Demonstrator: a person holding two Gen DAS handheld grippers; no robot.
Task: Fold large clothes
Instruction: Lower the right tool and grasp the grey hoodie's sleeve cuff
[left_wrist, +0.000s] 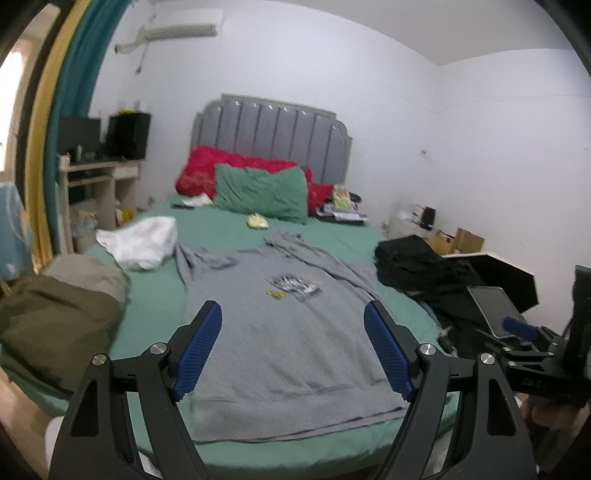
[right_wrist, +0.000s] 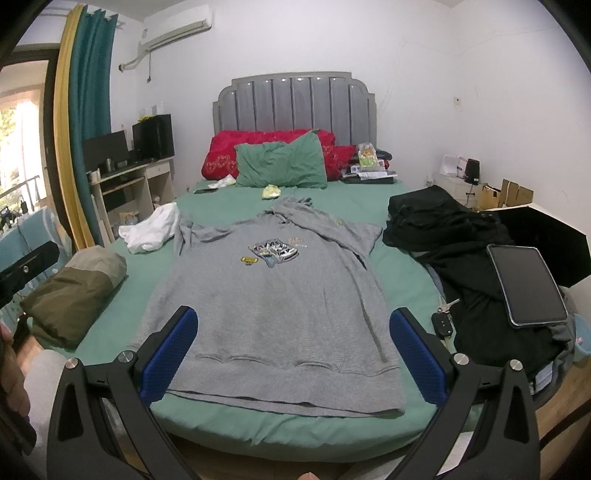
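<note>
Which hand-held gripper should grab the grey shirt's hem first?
Probably the right hand-held gripper: it is open and centred over the grey shirt hem. The left hand-held gripper, also open, looks similarly placed.

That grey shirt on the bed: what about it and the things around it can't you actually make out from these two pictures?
- grey shirt: the chest print's wording is too small in the right wrist view and blurred in the left.
- Its back: hidden against the green sheet in both views.
- black clothes pile: partly covered by the tablet, right wrist view.
- keys: partly behind the right gripper fingers.
</note>
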